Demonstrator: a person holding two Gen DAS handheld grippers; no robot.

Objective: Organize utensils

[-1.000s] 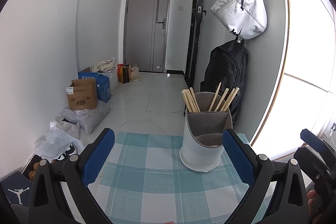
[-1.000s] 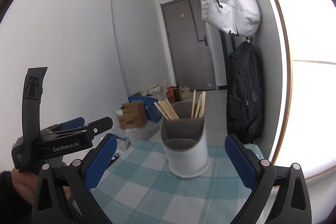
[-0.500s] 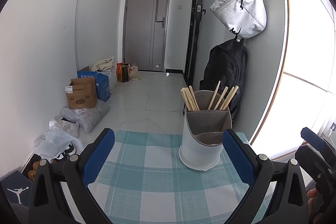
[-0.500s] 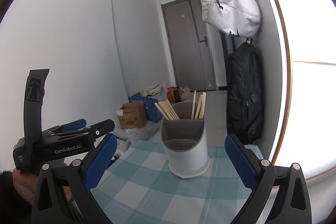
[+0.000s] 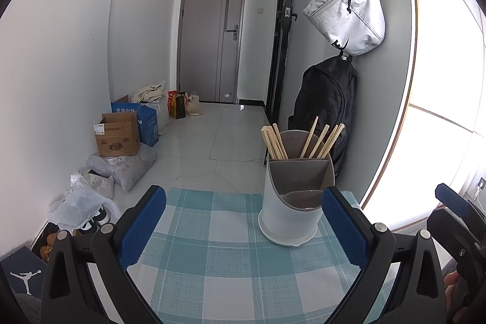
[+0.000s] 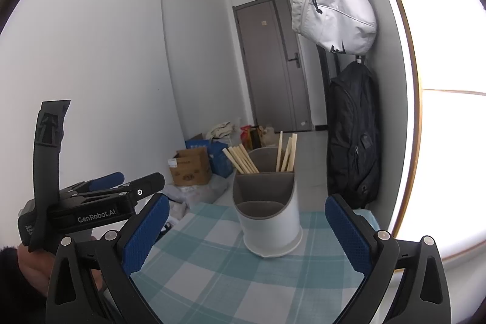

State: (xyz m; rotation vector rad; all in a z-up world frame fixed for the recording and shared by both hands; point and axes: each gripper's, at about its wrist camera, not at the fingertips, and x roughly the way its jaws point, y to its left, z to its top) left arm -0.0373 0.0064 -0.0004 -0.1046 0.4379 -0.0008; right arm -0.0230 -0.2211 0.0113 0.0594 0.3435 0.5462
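A white utensil holder [image 5: 290,202] [image 6: 268,217] with a grey divided insert stands on the teal checked tablecloth [image 5: 218,251] [image 6: 231,272]. Several wooden chopsticks [image 5: 275,141] [image 6: 243,160] lean in its two rear compartments; the front compartment looks empty. My left gripper [image 5: 243,230] is open above the cloth, the holder just ahead and right of centre between its blue pads. My right gripper [image 6: 247,233] is also open with nothing in it, the holder standing ahead between its fingers. The left gripper's body [image 6: 91,205] shows at the right view's left edge.
The table's far edge drops to a tiled floor with cardboard boxes [image 5: 117,135] and plastic bags [image 5: 82,202] at the left wall. A black backpack [image 5: 326,105] and a white bag [image 5: 346,11] hang on the right wall. A bright window [image 5: 440,99] is at right.
Both views have shifted only slightly; the holder sits a touch lower and closer in the left wrist view. Both grippers stay open.
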